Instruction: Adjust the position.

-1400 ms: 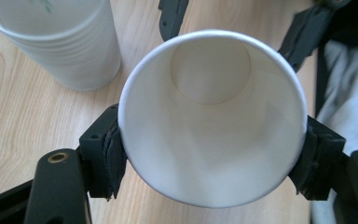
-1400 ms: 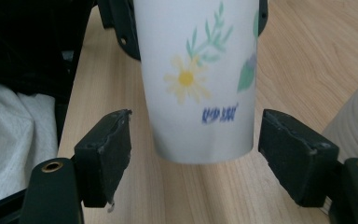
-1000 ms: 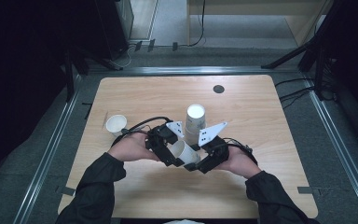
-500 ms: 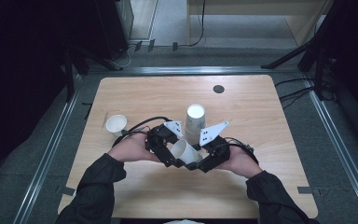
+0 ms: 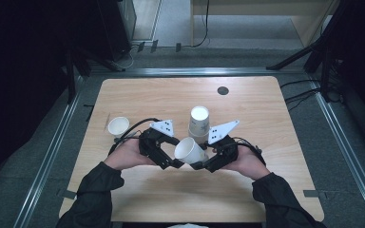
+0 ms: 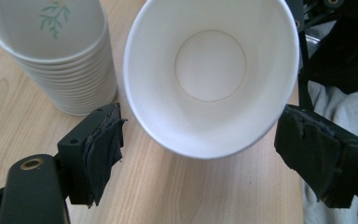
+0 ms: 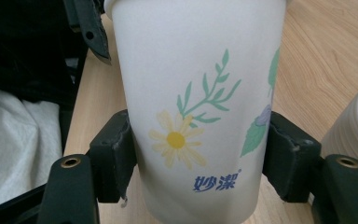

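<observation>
The right gripper clamps a flowered paper cup held sideways over the wooden table, its rim cut off — the left gripper, jaws just opened, brackets the cup's mouth, apparently without touching, beside the cup stack.

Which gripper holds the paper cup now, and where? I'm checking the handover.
The right gripper clamps the paper cup around its lower wall; the left gripper's jaws stand clear.
</observation>
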